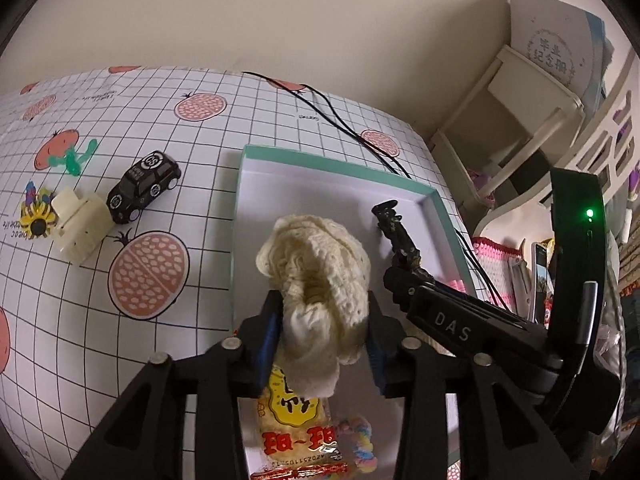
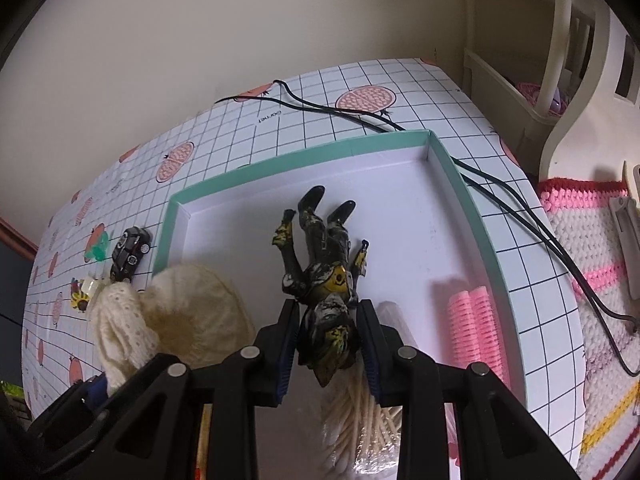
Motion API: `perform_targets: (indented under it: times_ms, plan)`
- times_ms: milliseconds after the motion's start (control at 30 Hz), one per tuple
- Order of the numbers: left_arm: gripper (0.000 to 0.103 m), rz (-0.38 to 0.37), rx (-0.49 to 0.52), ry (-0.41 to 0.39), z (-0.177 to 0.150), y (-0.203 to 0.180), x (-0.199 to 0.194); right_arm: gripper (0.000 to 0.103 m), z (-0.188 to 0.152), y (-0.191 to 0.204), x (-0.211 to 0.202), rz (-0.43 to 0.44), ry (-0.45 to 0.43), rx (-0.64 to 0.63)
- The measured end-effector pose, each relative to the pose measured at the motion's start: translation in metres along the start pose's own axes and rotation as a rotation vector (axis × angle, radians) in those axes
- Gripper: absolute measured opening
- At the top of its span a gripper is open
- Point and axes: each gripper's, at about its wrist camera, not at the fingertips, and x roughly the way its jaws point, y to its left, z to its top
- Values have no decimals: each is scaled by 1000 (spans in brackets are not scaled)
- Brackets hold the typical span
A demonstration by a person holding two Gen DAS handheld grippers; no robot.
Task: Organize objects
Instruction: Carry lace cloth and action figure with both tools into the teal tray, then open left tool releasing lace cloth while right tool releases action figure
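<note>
Progress: my left gripper point(image 1: 322, 334) clamps a cream knit piece point(image 1: 316, 264), my right gripper point(image 2: 328, 346) a dark figurine point(image 2: 324, 268), both above the teal-rimmed box point(image 2: 476, 216); toy car point(image 1: 144, 188) and clip point(image 1: 80, 224) remain on the desk point(image 1: 60, 320).

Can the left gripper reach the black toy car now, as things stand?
Probably not yet. The left gripper is shut on the cream knitted piece over the box; the toy car sits unobstructed on the tablecloth, outside the box.

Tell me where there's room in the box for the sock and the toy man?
The teal box has bare floor along its far wall, beyond the figurine's boots. The near end is crowded: pink rollers, toothpicks, snack packet.
</note>
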Motion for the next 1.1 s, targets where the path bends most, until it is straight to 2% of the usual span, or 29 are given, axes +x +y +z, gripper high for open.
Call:
perform_targets:
  times_ms: [133,267,633,733,800,867,967,1033,1100]
  plan:
    - [51,-9,-23,-7,1,5,-3,35,1,1,1,-15,20,4]
    - [57,-15,-35,-25,3,7,-7,43,4,3,-3,-26,19,0]
    - [58,-16,-63,-104,13,13,-29,44,16,12,-27,-19,-32,-15]
    - [64,-4,-76,-115,15,21,-34,44,19,16,-34,-15,-46,-21]
    - [66,8,-88,-116,15,27,-36,48,20,19,-39,-12,-52,-28]
    - [66,24,-104,-111,16,35,-37,60,22,23,-42,-14,-60,-39]
    - [67,62,-119,-109,16,45,-38,63,21,30,-43,-14,-63,-66]
    - [71,92,-129,-107,15,53,-38,71,21,33,-42,-21,-61,-83]
    - [77,117,-144,-107,13,61,-39,72,20,35,-40,-22,-59,-91]
